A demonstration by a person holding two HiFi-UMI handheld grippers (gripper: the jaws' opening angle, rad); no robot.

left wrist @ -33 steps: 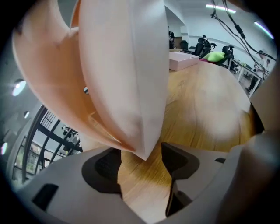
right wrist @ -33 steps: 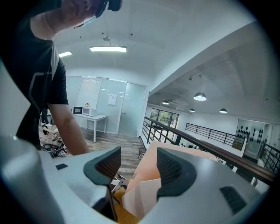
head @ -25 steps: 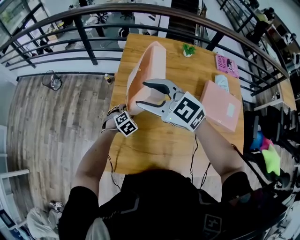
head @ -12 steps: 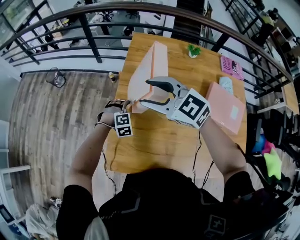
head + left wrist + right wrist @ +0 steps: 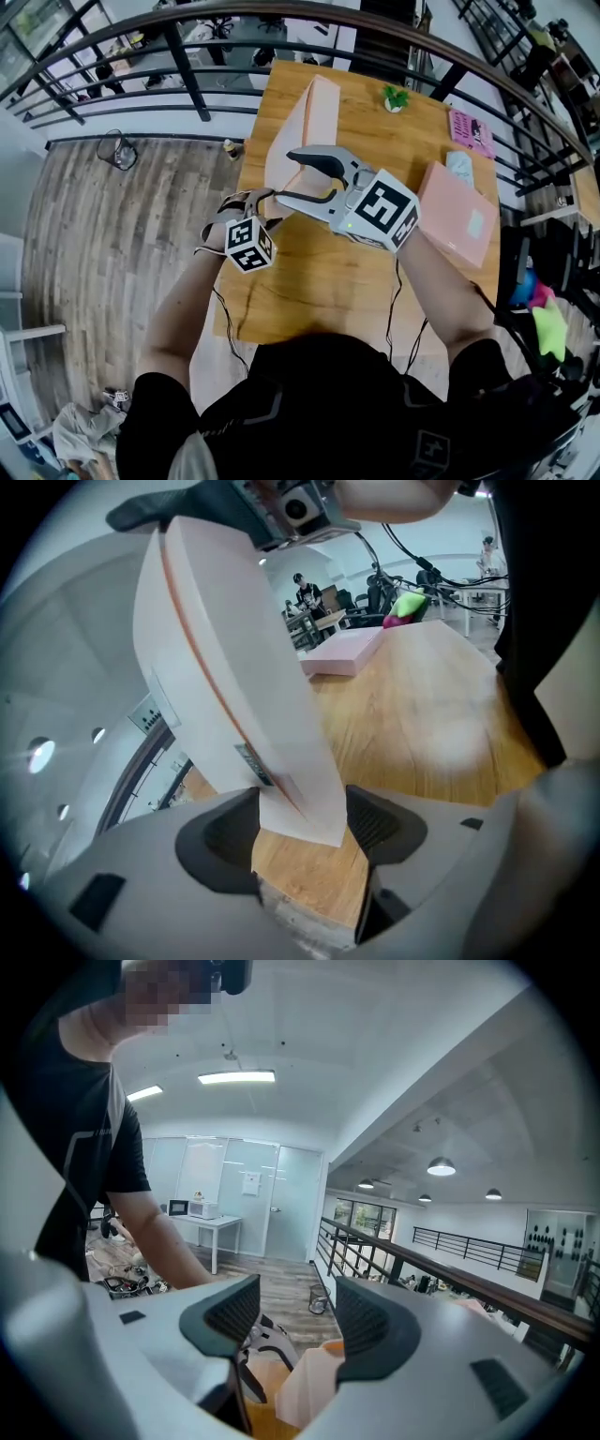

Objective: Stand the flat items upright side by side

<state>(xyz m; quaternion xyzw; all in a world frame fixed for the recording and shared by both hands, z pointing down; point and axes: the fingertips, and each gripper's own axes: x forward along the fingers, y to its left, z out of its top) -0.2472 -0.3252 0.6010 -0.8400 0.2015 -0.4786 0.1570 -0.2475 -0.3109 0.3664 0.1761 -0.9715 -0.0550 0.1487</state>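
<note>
Risen since earlier, left hand-held gripper [image 5: 302,819] clamps the leaning pink box's [image 5: 305,131] corner; right hand-held gripper [image 5: 295,1316] gapes empty, so the box might pivot and topple.

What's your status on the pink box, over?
Left gripper shut on pink box, lower corner. Right gripper open, astride its top edge. Box tilted, near upright. Nothing blocking.
</note>
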